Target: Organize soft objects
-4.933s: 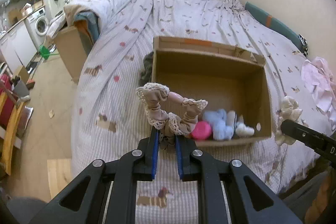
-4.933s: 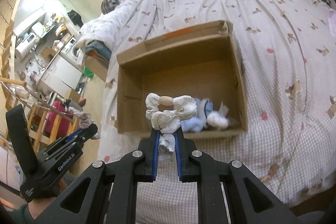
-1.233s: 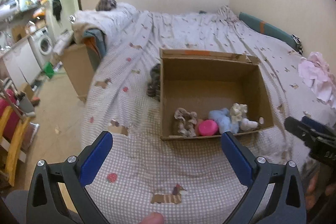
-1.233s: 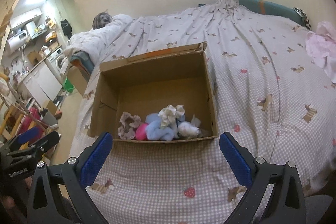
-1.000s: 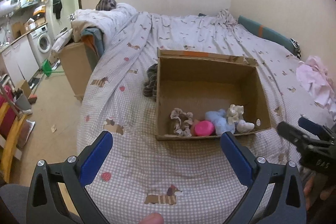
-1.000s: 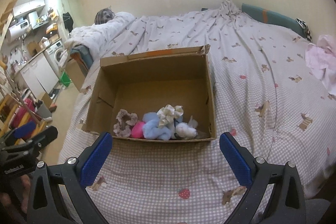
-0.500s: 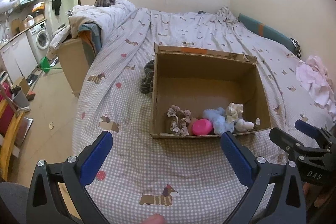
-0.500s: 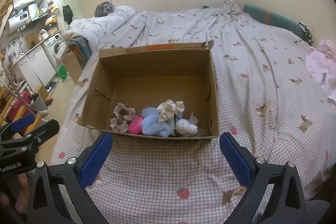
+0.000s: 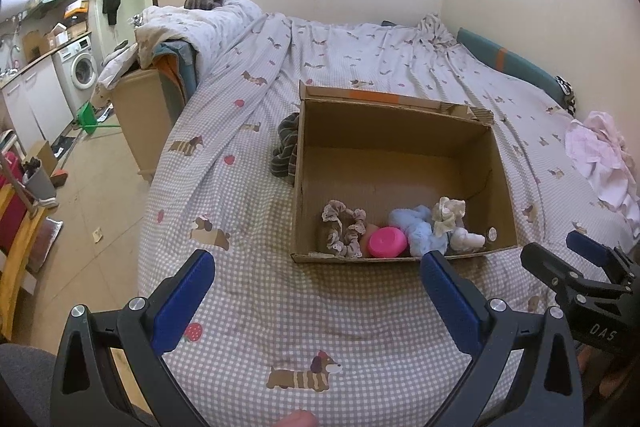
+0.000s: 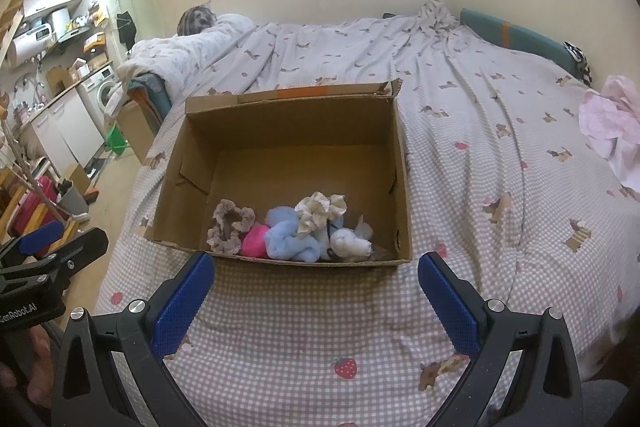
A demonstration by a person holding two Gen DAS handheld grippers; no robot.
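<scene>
Cardboard box [image 10: 280,131]: open-topped, lying on the bed [image 10: 480,155] at 12 o'clock from both grippers. Stiff walls, light; the top flaps look torn at the far corners.

Contents, all bunched along the near wall of the box:
- Lace-edged scrunchie [image 10: 230,229], beige, at the 9 o'clock end of the row. Soft, springy ring; best taken across the gathered band, not the frill.
- Pink item [image 10: 256,241], rounded, touching the scrunchie. Material cannot be told; it looks smoother, so possibly slippery.
- Blue plush piece [image 10: 290,239], middle of the row. Fluffy and compressible; a bite into the bulk should hold.
- Cream scrunchie [image 10: 318,211], resting on top of the blue piece. Very light, likely to snag and lift its neighbours.
- White soft item [image 10: 350,243], at the 3 o'clock end, with a crinkled scrap beside it.

Outside the box: dark striped cloth [image 9: 286,151] against its 9 o'clock wall; pink garment [image 10: 612,123] well apart at 3 o'clock. Both limp; likely to drape and need pinching at a fold.

Left gripper [image 9: 316,295]: jaws wide apart, holding nothing, above the bed short of the box.
Right gripper [image 10: 316,295]: jaws wide apart, likewise unladen.
</scene>
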